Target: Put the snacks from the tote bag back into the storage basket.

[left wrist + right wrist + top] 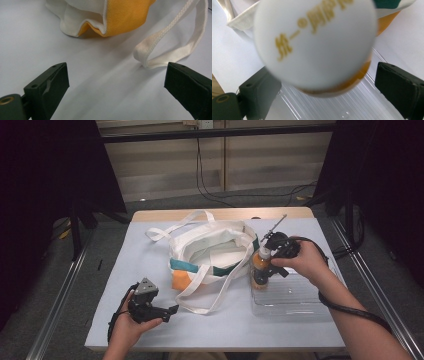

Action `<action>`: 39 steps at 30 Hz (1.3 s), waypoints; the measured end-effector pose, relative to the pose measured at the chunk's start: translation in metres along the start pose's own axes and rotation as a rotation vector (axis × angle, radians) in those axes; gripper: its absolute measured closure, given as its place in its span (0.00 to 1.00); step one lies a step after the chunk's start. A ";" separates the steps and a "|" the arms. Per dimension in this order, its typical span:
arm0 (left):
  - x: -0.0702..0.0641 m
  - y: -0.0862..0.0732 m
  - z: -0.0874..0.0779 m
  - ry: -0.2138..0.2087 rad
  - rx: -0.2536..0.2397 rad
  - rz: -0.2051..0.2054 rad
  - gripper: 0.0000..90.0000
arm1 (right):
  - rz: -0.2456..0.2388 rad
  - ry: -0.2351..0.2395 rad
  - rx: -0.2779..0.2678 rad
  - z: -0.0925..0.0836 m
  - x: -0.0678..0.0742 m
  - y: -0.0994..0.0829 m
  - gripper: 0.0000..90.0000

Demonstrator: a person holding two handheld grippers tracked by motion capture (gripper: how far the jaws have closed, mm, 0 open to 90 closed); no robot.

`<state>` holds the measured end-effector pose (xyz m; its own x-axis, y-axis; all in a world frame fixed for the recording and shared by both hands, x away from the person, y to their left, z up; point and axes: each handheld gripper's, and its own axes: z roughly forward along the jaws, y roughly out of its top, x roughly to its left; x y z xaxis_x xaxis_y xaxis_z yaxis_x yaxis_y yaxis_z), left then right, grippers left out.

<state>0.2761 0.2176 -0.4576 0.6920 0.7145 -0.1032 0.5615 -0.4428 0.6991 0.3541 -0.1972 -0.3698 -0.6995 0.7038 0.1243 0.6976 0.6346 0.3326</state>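
**Bottle upright in the tray, right jaws apart around it**

The bottle [260, 266] stands upright in the near-left corner of the clear tray [295, 297], long axis vertical, white cap [314, 42] pointing up toward the right gripper [267, 262]. In the right gripper view the cap sits between the two jaws, which stand wide; the pads seem clear of the bottle, though blur close to the lens makes contact hard to judge. Orange liquid shows below the cap. Just left of the tray lies the open bag [212, 252], cream with orange and green panels, its strap [162, 45] looped toward the left gripper [172, 310]. That gripper rests on the table [125, 265], jaws wide, nothing between them.
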 end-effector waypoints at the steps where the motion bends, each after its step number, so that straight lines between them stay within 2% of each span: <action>1: 0.000 0.000 0.000 0.001 0.001 0.001 0.06 | -0.001 0.002 -0.004 -0.001 -0.001 -0.002 0.07; 17: -0.001 -0.001 0.001 0.003 0.000 -0.005 0.06 | 0.003 0.009 -0.014 -0.002 -0.005 -0.026 0.05; 28: -0.002 -0.001 0.001 0.004 0.008 0.002 0.06 | 0.005 0.020 -0.017 -0.002 -0.005 -0.038 0.05; 39: -0.003 -0.001 0.002 0.000 -0.005 -0.012 0.06 | -0.007 0.012 -0.021 0.002 -0.003 -0.046 0.05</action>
<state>0.2743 0.2143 -0.4596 0.6851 0.7198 -0.1119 0.5679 -0.4315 0.7009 0.3242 -0.2281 -0.3872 -0.7058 0.6958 0.1328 0.6898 0.6324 0.3525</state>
